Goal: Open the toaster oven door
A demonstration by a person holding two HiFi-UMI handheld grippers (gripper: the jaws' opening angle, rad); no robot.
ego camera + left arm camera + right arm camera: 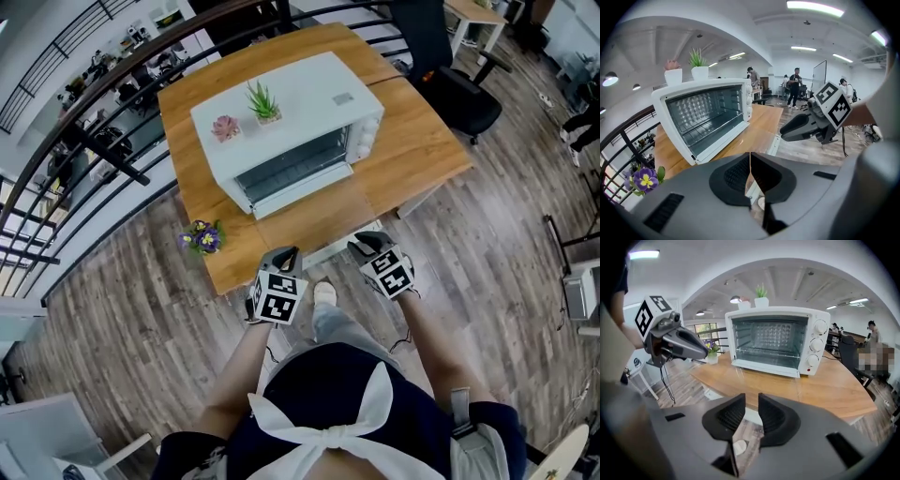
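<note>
Left tool (287, 254) clenched empty, right tool (362, 245) parted and empty, both short of the open-doored toaster oven (291, 117).

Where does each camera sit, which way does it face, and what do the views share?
Head view: on the person's head, looking steeply down at the white toaster oven on the wooden table; shows left gripper, right gripper, forearms, torso.
Left gripper view: rides the left gripper, looks past its shut jaws at the oven front; right gripper at right.
Right gripper view: rides the right gripper, looks past its parted jaws at the oven front; left gripper at left.
Shared: all show oven and table.
</note>
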